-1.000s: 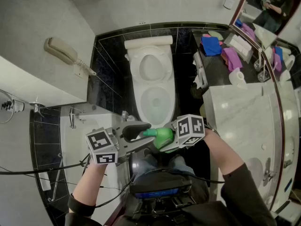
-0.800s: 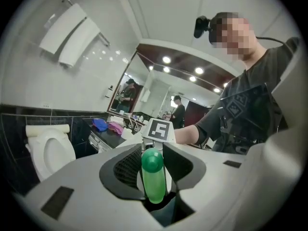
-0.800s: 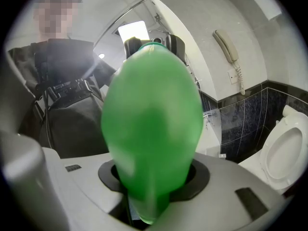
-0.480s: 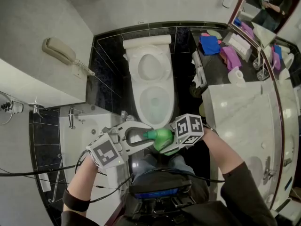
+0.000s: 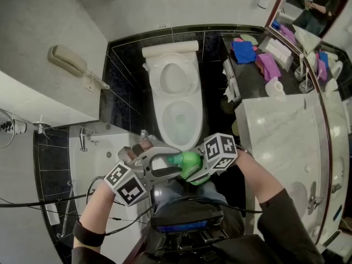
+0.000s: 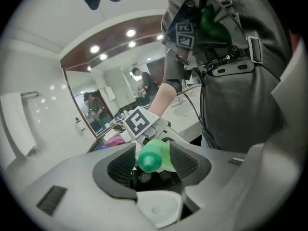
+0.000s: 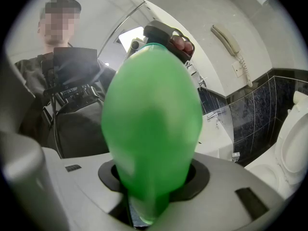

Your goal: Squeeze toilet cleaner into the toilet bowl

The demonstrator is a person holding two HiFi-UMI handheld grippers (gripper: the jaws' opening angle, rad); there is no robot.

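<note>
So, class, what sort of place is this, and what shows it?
A bathroom, possibly a hotel's: a white ceramic toilet with its lid up, what looks like a white bathtub with chrome fittings, and a pale marble vanity counter.

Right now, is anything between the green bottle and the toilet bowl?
The toilet bowl is open and nothing covers it. But the green bottle has its cap still on, sitting between the jaws of the left hand-held gripper, which have just been opening.

Green bottle [image 7: 151,124] blurred near lens; base hidden inside right gripper [image 5: 197,169].
</note>
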